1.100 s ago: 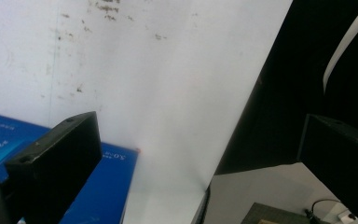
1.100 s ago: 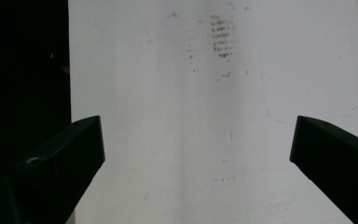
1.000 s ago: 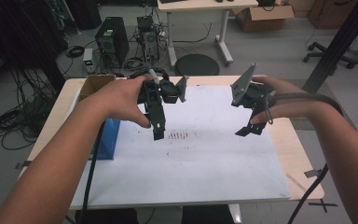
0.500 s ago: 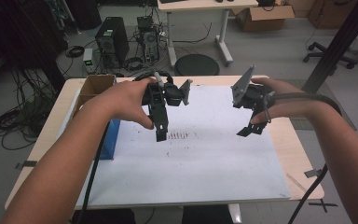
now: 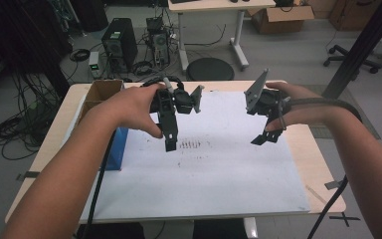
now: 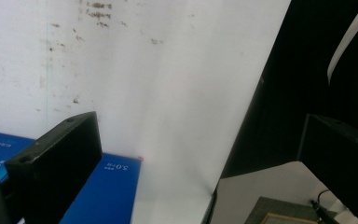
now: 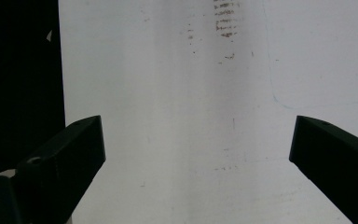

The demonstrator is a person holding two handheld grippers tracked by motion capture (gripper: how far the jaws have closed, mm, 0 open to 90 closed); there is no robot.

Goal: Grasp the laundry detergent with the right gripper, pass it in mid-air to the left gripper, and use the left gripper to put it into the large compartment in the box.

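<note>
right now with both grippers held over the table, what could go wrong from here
1. Both grippers hang open and empty over the white sheet; a fast drop of the left gripper could jab or crease it.
2. The blue box lies just to the left gripper's side and might get knocked.
3. The cable trailing from the left gripper crosses near that box and could snag it; the right gripper looks clearer.
</note>
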